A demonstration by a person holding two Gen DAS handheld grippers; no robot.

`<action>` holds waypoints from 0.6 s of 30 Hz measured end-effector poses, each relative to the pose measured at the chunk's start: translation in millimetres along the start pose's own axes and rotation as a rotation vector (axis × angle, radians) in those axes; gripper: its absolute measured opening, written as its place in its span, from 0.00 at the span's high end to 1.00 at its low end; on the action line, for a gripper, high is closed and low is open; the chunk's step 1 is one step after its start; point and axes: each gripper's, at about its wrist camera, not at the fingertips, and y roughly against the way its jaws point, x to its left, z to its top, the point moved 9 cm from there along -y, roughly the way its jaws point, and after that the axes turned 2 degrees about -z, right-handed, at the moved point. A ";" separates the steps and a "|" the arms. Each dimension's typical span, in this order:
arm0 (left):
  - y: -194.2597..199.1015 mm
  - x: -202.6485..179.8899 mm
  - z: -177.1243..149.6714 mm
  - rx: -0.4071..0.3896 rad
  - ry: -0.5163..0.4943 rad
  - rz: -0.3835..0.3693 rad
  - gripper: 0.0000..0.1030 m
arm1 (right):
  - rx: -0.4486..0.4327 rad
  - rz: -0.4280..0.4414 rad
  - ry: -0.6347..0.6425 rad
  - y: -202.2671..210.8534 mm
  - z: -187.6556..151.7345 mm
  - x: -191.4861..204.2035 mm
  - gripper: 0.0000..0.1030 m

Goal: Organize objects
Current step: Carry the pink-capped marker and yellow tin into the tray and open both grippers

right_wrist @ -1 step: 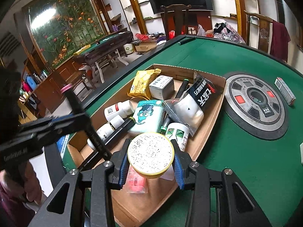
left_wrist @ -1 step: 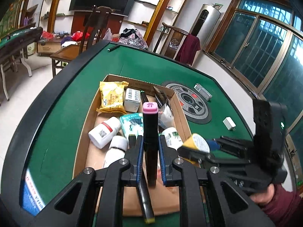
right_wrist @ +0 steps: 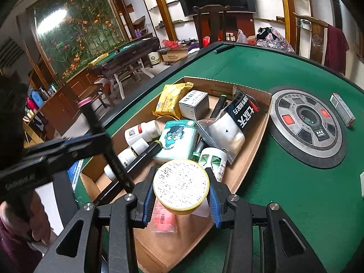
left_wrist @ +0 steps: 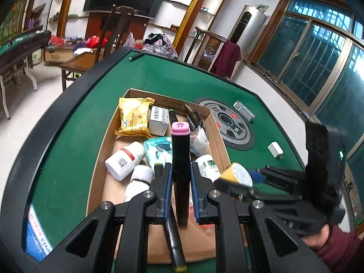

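Left tool (left_wrist: 179, 177): clenched on a black marker with a pink cap (left_wrist: 180, 159). The marker stands upright between the blue pads, cap uppermost, above the near half of the cardboard box (left_wrist: 100, 166).

Box contents, left to right in the left wrist view: a white bottle with a red label (left_wrist: 124, 159), a yellow cracker packet (left_wrist: 134, 118), a small white carton with a barcode (left_wrist: 159, 120), a teal cartoon-printed pack (left_wrist: 159, 150), a second marker with a yellow-green end (left_wrist: 175, 245) lying under the left tool, and a black-and-silver pouch (right_wrist: 236, 118) against the right wall. The box rests on the green worktop (left_wrist: 68, 136).

Right tool (right_wrist: 180, 187): grasping a round yellow tin with a printed white face (right_wrist: 180, 184), the pads pressing on its rim on either side. The tin is held above the near right part of the box.

Outside the box, on the worktop: a round control panel (right_wrist: 309, 125), a slim red-and-grey box (right_wrist: 342, 108) and a white charger plug (left_wrist: 275, 150).

Step in hand, as judged: both items are lifted and in transit, either into or out of the box; the direction cannot be determined.

Next move: each tool needs a free spot for its item. The marker calls for tilting flat before release, as it would topple if set down on end. The tin should be lowered level, clear of the bottles.
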 end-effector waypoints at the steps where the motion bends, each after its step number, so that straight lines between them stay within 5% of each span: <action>1: -3.4 -1.3 0.9 0.006 0.008 -0.006 0.86 | 0.004 -0.003 0.002 -1.6 -0.6 0.3 0.57; 9: -37.8 4.0 -9.4 0.090 0.025 0.015 0.86 | 0.024 -0.013 0.024 -8.6 -2.2 8.1 0.57; 18: -30.1 -0.9 -33.9 0.103 -0.051 0.102 0.86 | 0.080 -0.002 0.080 -20.7 -20.2 25.8 0.57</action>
